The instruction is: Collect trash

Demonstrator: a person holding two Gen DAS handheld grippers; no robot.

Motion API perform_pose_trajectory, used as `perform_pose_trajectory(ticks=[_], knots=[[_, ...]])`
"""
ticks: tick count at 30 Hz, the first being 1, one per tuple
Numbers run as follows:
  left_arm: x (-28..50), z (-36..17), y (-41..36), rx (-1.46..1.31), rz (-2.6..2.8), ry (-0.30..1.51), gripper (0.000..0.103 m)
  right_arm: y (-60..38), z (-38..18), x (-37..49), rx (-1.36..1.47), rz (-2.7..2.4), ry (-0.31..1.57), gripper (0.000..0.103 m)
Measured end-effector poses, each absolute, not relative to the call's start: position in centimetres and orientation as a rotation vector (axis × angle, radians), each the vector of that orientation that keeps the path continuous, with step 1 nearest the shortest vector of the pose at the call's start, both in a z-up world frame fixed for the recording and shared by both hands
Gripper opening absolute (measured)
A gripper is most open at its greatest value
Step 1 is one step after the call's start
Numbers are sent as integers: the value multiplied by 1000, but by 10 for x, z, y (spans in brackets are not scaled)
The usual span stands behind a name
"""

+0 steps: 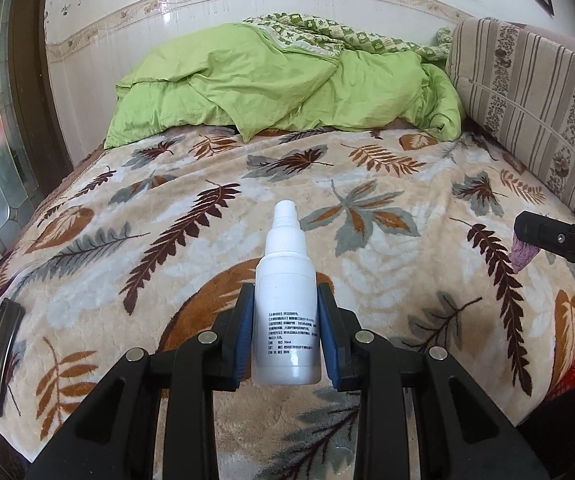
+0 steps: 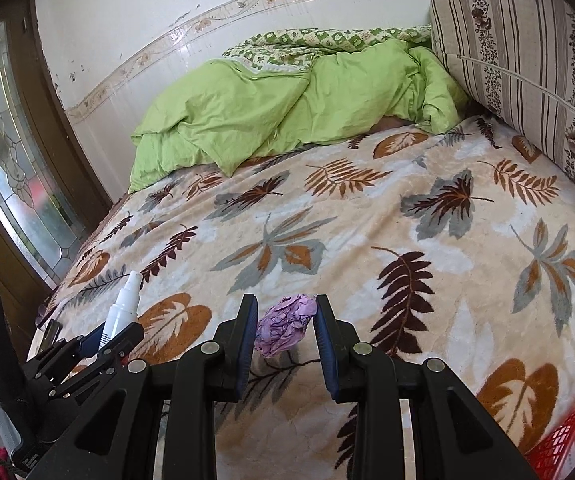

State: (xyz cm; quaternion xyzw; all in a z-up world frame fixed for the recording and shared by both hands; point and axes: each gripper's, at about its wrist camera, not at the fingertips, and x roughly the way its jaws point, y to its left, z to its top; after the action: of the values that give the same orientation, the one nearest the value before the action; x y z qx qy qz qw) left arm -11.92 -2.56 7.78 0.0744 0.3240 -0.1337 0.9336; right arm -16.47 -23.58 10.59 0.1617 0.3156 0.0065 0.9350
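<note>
1. Plush leaf-patterned blanket covers the bed; a crumpled green duvet lies at the far end, a striped cushion at right.
2. Left gripper: blue pads pinch a smooth white plastic spray bottle, upright.
3. Right gripper: pads pinch a crumpled purple wrapper above the blanket.
4. Red mesh basket sits near right.

1. Red mesh basket right of the right tool, cut off by the frame edge.
2. Label print on the spray bottle between the left tool pads, too small to read.
3. Dark flat object far left, partly cropped.
</note>
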Motion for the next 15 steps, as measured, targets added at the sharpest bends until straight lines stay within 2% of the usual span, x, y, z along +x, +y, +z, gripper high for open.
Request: perform_pose_trajectory(ticks=[15], knots=[[-116, 78, -26, 150, -276, 665, 29, -233, 104, -162, 321, 21, 651, 30]])
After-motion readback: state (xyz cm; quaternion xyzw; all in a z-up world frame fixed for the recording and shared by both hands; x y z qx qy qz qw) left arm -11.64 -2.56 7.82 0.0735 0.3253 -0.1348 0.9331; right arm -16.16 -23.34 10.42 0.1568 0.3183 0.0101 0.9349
